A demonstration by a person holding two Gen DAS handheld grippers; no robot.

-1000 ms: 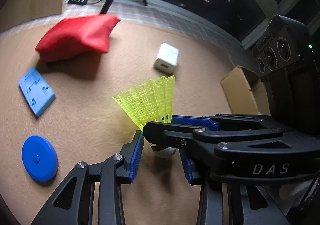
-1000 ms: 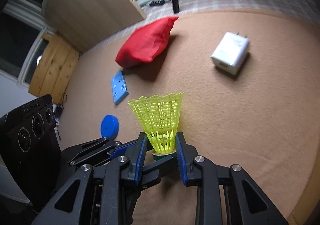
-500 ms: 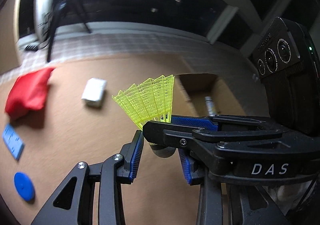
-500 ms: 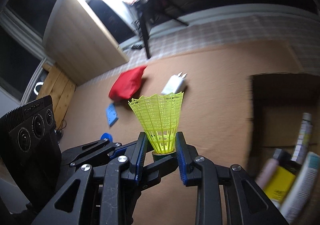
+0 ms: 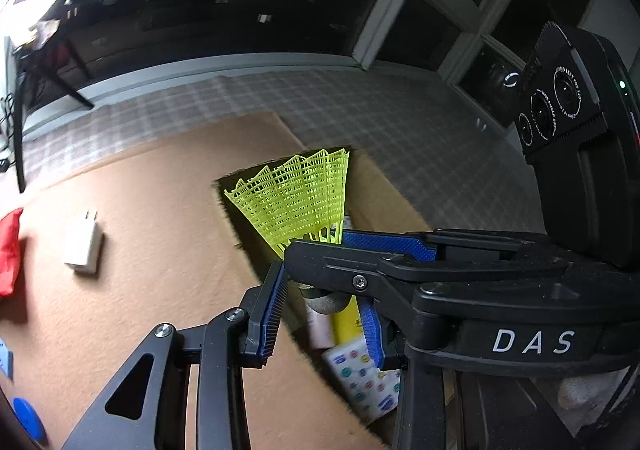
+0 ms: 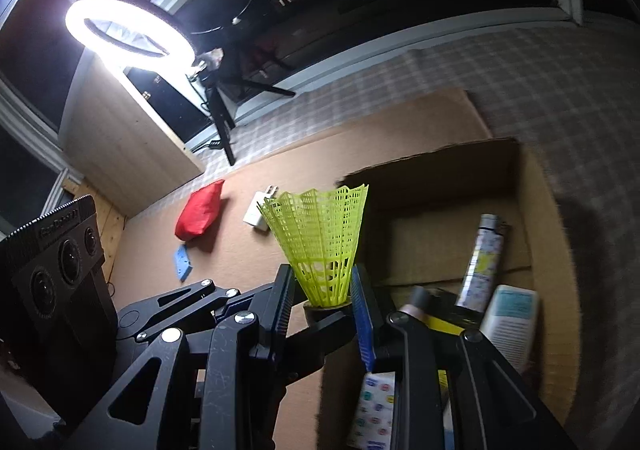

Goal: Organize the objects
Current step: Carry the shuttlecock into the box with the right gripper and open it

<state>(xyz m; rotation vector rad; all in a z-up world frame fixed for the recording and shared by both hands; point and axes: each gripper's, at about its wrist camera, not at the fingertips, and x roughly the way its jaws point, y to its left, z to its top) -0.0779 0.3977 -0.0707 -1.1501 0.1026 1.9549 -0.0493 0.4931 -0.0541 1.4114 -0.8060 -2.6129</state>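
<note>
Yellow shuttlecock upright, skirt up, its cork base clamped between right gripper blue pads; left gripper also closed on the cork, pads either side, seen from left wrist cam w/ skirt fanning to 12 o'clock. Both grippers hold the same shuttlecock, crossed at roughly right angles. It hangs over the near-left edge of open cardboard box, which has bottles and packets inside. On brown mat: white charger at 9 o'clock of shuttlecock, red beanbag further at 9, blue plate at 8. Vs 1 s ago: grip unchanged, pair swung from mid-mat to the box; beanbag, charger now far left
</note>
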